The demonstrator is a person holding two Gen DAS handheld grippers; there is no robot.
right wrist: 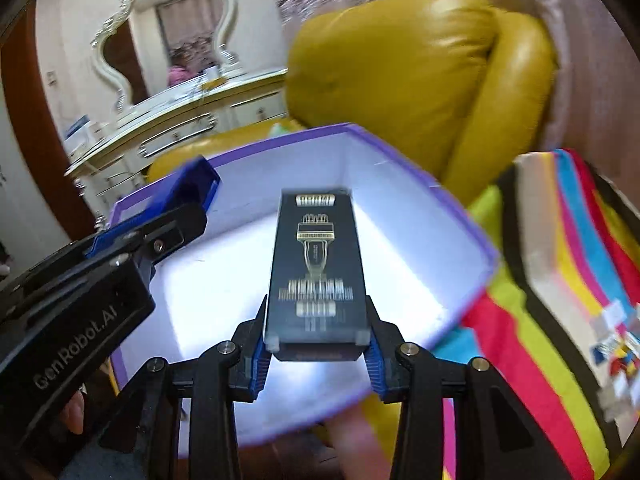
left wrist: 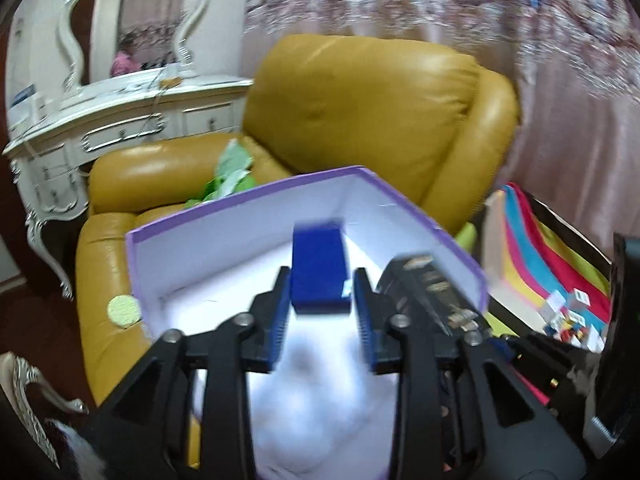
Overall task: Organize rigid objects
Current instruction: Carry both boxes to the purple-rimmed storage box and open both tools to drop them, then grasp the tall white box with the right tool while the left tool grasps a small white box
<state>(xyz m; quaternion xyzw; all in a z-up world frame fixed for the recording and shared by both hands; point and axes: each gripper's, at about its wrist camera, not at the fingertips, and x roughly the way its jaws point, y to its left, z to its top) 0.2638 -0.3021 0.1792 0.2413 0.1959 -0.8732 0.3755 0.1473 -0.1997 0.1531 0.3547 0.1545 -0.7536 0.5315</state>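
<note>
My left gripper (left wrist: pixel 320 300) is shut on a small blue box (left wrist: pixel 318 266) and holds it over the open white box with a purple rim (left wrist: pixel 248 196). My right gripper (right wrist: pixel 318 344) is shut on a long black box with gold print (right wrist: pixel 318 264), held over the same purple-rimmed box (right wrist: pixel 424 184). The black box also shows at the right of the left wrist view (left wrist: pixel 428 288). The left gripper with its blue box shows at the left of the right wrist view (right wrist: pixel 188 192). The white box's inside looks bare.
A mustard leather armchair (left wrist: pixel 360 112) stands behind the box, with green cloth (left wrist: pixel 230 176) on its seat. A striped colourful cloth (right wrist: pixel 560 280) with small toy blocks (left wrist: pixel 568 316) lies to the right. A white dresser with a mirror (left wrist: pixel 120 120) stands at the left.
</note>
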